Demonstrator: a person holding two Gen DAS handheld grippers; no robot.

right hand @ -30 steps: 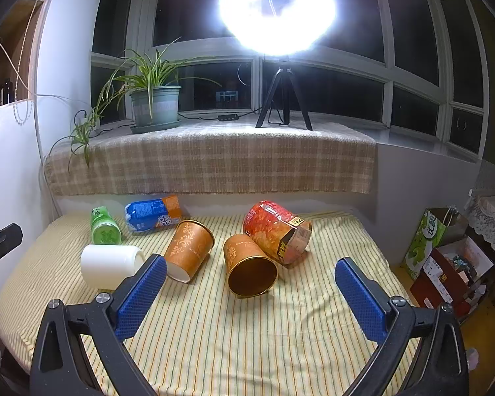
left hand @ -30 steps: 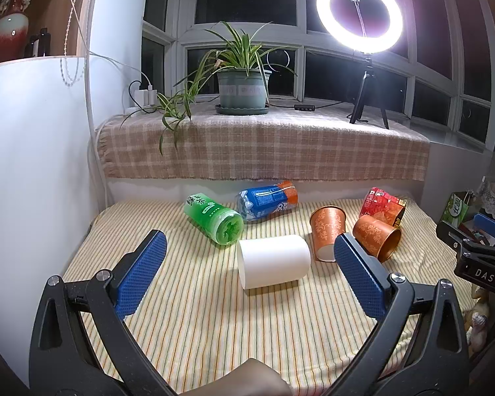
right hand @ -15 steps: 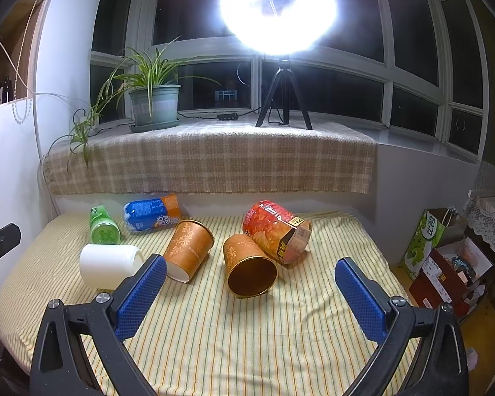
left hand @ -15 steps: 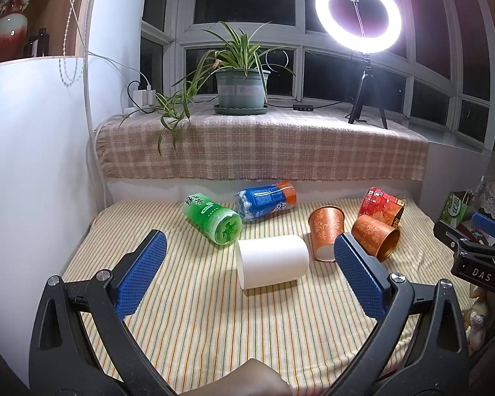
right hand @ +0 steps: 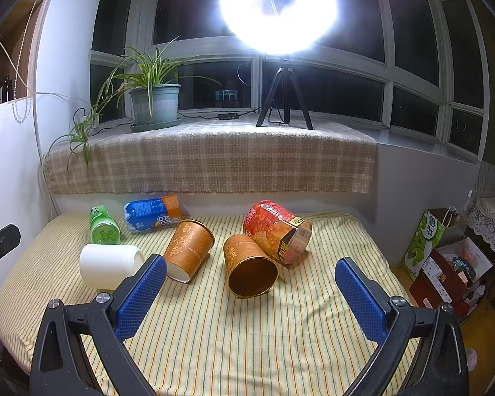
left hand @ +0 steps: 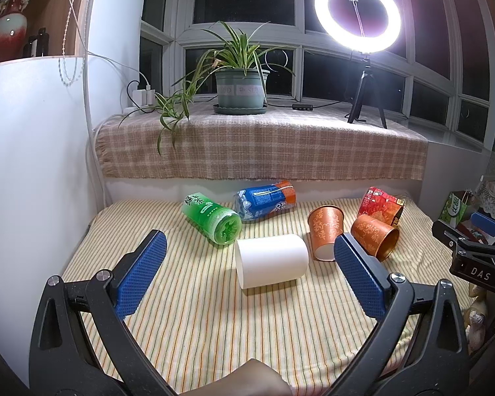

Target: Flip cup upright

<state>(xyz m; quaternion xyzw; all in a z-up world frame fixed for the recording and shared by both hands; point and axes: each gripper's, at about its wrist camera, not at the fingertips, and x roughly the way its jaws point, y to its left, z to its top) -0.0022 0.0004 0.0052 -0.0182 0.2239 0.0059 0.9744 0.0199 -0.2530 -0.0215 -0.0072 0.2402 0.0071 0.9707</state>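
Observation:
A white cup (left hand: 271,260) lies on its side on the striped cloth, straight ahead of my open, empty left gripper (left hand: 249,275). It shows at the left in the right wrist view (right hand: 107,265). Two orange patterned cups lie on their sides: one (right hand: 188,250) (left hand: 325,231) with its base toward me, the other (right hand: 250,269) (left hand: 376,236) with its open mouth toward me. A red cup (right hand: 277,232) (left hand: 379,205) lies behind them. My right gripper (right hand: 250,292) is open and empty, just in front of the open-mouthed orange cup.
A green bottle (left hand: 212,221) and a blue bottle (left hand: 264,200) lie at the back left. A white wall (left hand: 33,165) borders the left. A plaid-covered sill (right hand: 211,158) holds a plant (left hand: 241,89) and ring light (left hand: 358,19). Boxes (right hand: 445,257) stand off the right edge.
Both views shift only slightly; both grippers stay open and nothing on the cloth has moved.

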